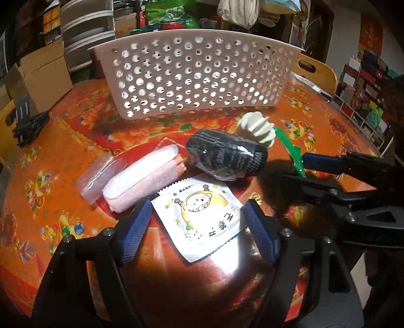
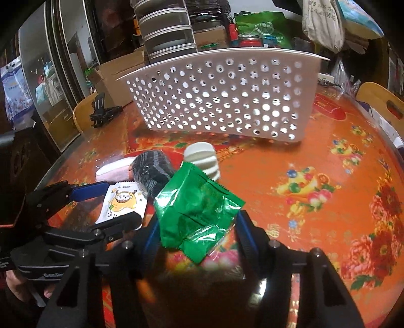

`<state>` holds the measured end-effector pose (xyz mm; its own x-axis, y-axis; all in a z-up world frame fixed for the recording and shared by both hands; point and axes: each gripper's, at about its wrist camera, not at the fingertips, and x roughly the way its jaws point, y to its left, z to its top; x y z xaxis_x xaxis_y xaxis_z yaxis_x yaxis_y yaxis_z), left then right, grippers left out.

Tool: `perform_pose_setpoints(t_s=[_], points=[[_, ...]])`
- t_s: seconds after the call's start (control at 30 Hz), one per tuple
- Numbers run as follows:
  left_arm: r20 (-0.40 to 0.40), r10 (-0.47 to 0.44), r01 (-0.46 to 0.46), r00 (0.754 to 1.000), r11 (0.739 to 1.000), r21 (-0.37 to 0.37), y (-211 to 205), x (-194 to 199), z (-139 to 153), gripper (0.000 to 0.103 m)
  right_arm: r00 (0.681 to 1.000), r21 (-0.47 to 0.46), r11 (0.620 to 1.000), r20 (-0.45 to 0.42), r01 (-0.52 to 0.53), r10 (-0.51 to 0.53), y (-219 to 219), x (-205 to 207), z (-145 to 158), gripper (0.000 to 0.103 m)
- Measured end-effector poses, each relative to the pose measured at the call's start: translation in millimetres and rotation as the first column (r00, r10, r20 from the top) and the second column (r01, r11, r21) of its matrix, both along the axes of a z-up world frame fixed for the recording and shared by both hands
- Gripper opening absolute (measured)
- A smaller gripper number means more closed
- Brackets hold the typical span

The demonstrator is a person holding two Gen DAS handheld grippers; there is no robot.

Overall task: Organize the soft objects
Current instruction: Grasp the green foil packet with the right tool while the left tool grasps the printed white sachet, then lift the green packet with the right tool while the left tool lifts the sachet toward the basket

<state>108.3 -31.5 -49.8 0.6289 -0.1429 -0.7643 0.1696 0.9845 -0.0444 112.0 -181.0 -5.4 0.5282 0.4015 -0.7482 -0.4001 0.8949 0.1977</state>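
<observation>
- Counter (image 1: pixel 75 141): round, covered with a glossy orange-red cloth printed with flowers and fruit; a bright glare patch sits on it just under the left claw.
- Basket (image 1: pixel 199 73): pale plastic with round holes, standing on the counter at the far side; all the soft things lie in front of it.
- Left claw (image 1: pixel 198 233): blue-padded fingers spread apart, straddling a white packet (image 1: pixel 199 214) with a cartoon face that lies flat on the counter, well in front of the basket.
- Right claw (image 2: pixel 199 227): clamped on a crinkled green packet (image 2: pixel 197 207), held above the counter in front of the basket.
- Black roll (image 1: pixel 227 155) in clear wrap lies in front of the basket, just beyond the white packet; a cream ribbed piece (image 1: pixel 257 127) sits against its far end, nearer the basket.
- Pink and white folded cloth (image 1: pixel 144 179) lies left of the black roll, with a clear flat bag (image 1: pixel 98 176) beside it.
- Room behind the basket: cardboard boxes (image 1: pixel 43 73), stacked clear drawers (image 1: pixel 88 30), green bags (image 1: pixel 174 15), and a wooden chair back (image 1: pixel 318 73) at the counter's edge.
</observation>
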Motion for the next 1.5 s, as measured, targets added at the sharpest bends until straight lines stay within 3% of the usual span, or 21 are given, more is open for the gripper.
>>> perform_pose_setpoints(t_s=[0.03, 0.13, 0.33, 0.47, 0.87, 1.5], points=[[0.0, 0.001, -0.001, 1.0, 1.0, -0.004, 0, 0, 0, 0.072, 1.0, 0.003, 1.0, 0.0, 0.003, -0.003, -2, -1, 0, 0.058], [0.009, 0.002, -0.002, 1.0, 1.0, -0.006, -3, -1, 2, 0.051, 1.0, 0.012, 1.0, 0.0, 0.01, -0.01, -8, -4, 0, 0.058], [0.016, -0.006, 0.006, 1.0, 1.0, -0.003, -6, -4, 3, 0.037, 1.0, 0.032, 0.999, 0.004, 0.015, -0.015, -17, -8, 1, 0.058], [0.033, 0.001, 0.001, 0.999, 0.999, -0.046, 1, -9, 7, 0.014, 1.0, 0.039, 0.999, 0.009, 0.019, -0.02, -20, -10, 3, 0.058], [0.118, 0.003, 0.008, 0.993, 0.995, -0.098, 13, -31, 32, 0.005, 0.999, 0.045, 0.999, 0.038, 0.027, -0.029, -27, -15, 15, 0.057], [0.231, 0.047, -0.015, 0.972, 0.991, -0.136, 38, -28, 95, 0.004, 0.991, 0.003, 1.0, 0.135, 0.021, -0.021, -21, -15, 57, 0.055]])
